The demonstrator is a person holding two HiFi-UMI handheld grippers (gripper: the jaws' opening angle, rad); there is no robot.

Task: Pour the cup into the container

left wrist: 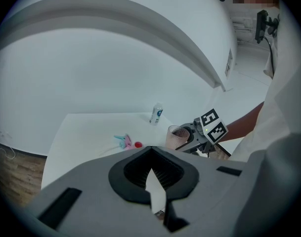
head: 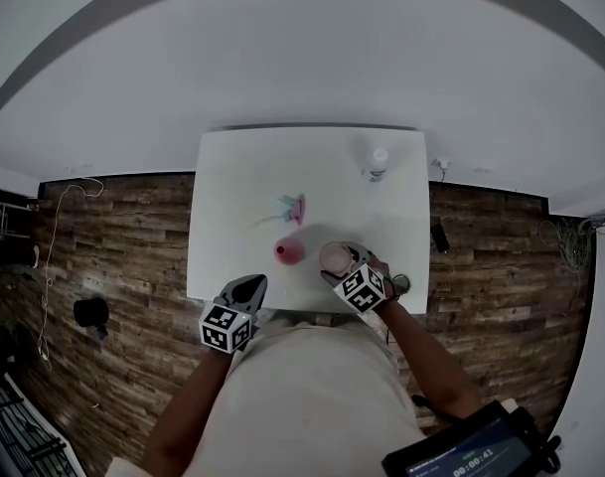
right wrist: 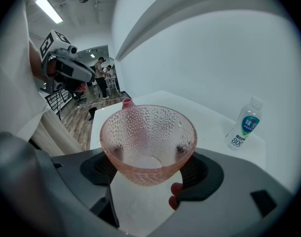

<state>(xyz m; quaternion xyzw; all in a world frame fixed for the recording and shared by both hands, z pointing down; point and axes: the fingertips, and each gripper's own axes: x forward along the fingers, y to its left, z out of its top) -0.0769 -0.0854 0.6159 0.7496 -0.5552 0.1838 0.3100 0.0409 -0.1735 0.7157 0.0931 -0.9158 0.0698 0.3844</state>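
A pink dimpled glass cup (right wrist: 148, 142) stands upright between the jaws of my right gripper (right wrist: 149, 174), which is shut on it. Through its clear wall I see no contents. In the head view the cup (head: 334, 258) hangs over the table's front part, just right of a small pink-red container (head: 289, 251). That container (right wrist: 127, 103) shows behind the cup's far rim. My left gripper (head: 249, 286) is at the table's front edge, left of the container. Its jaws (left wrist: 153, 176) are shut with nothing between them.
The white table (head: 232, 187) stands on a wood floor against a white wall. A small plastic bottle (head: 378, 162) stands at its far right corner. A pink and teal object (head: 293, 208) lies mid-table beyond the container. People stand far off in the room behind.
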